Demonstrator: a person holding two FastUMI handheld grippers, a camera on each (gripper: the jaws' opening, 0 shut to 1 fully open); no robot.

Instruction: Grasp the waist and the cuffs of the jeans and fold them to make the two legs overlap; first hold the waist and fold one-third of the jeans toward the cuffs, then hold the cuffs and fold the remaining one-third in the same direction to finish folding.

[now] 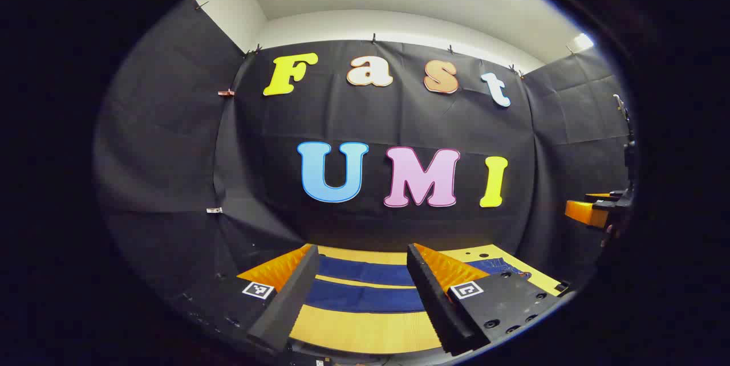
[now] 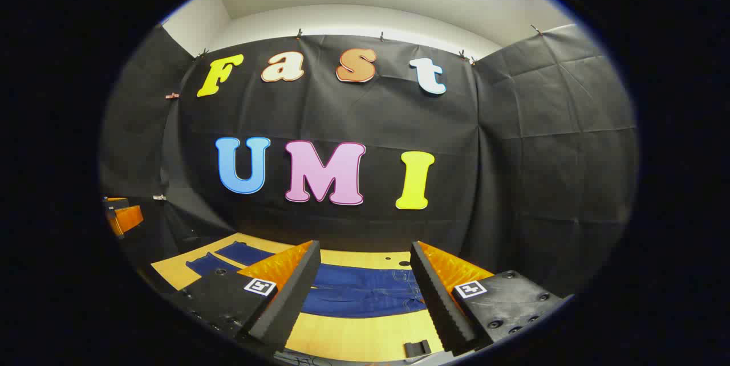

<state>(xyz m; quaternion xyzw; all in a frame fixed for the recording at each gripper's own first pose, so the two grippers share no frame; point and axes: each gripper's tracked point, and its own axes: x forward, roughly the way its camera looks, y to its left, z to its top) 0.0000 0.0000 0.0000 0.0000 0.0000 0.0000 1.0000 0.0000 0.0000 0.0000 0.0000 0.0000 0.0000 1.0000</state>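
While the jeans (image 1: 365, 286) lie spread flat on the wooden worktop (image 1: 365, 329), we see both grippers held above it with nothing between their jaws. In the left gripper view the left gripper (image 1: 365, 280) has its jaws wide apart, and the two legs run side by side across the gap beyond them. In the right gripper view the right gripper (image 2: 365, 280) is likewise agape, with the waist end ahead, untouched.

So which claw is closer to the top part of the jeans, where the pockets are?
Right. The right claw hangs open just above the waist of the jeans. The left claw is open over the two legs, farther along.
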